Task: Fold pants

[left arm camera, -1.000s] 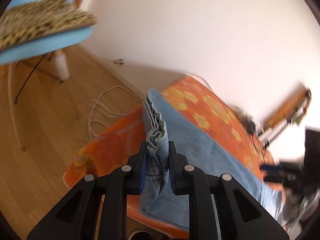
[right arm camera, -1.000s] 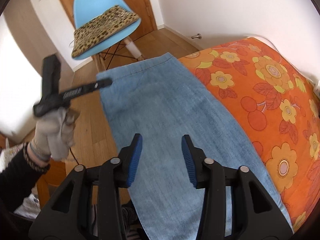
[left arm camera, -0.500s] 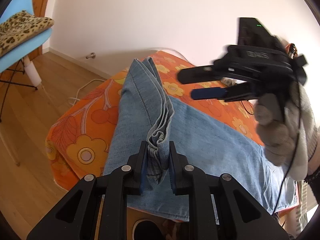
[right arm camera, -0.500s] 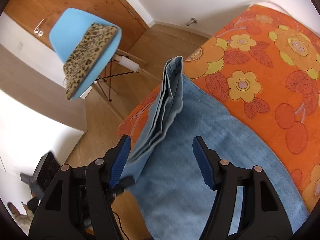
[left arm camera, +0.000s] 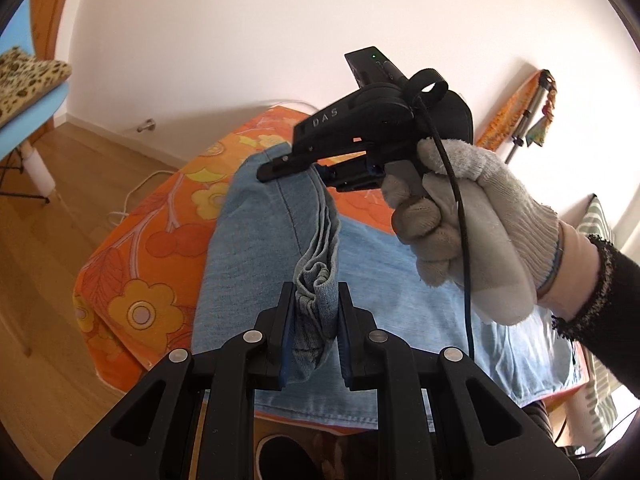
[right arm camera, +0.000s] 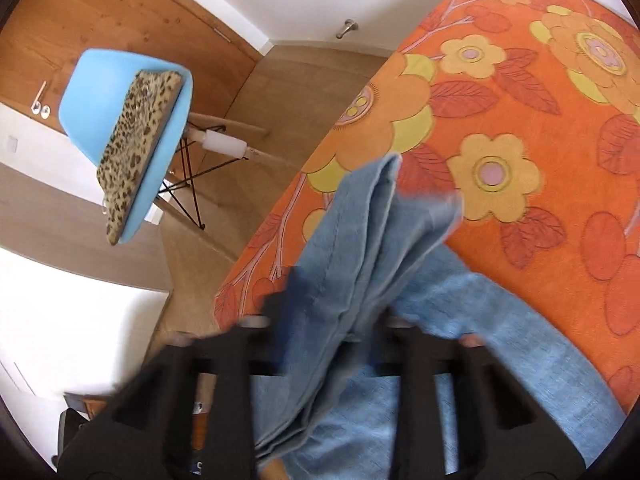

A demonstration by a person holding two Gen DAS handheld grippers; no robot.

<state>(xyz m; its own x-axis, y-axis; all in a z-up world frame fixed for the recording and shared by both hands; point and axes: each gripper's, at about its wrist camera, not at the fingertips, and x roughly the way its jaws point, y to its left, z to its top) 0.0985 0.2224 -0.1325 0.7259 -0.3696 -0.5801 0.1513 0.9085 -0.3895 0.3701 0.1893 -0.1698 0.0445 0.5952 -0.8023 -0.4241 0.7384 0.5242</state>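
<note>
Both tongs grip the same hem end of the jeans (left arm camera: 280, 240), one at each corner, so that the end lifts as one straight edge. My left tongs (left arm camera: 313, 316) are narrow, pads (left arm camera: 285, 332) pressed on a bunched stack of denim layers; I hold all layers together so the legs cannot slip apart during the fold. My right tongs (left arm camera: 316, 170) have just been closing, and their jaws now pinch the far corner of that end. The right wrist view is blurred, yet it shows the cloth gathered between the black fingers (right arm camera: 288, 308). My gloved hand (left arm camera: 464, 216) squeezes the handle to keep that pinch.

The jeans lie lengthwise on the orange flowered bedspread (left arm camera: 160, 248), along its near edge; only the gripped end is raised, the rest rests flat. I judge the next step to be carrying this end over the flat part. Uneven height between corners would skew the fold.
</note>
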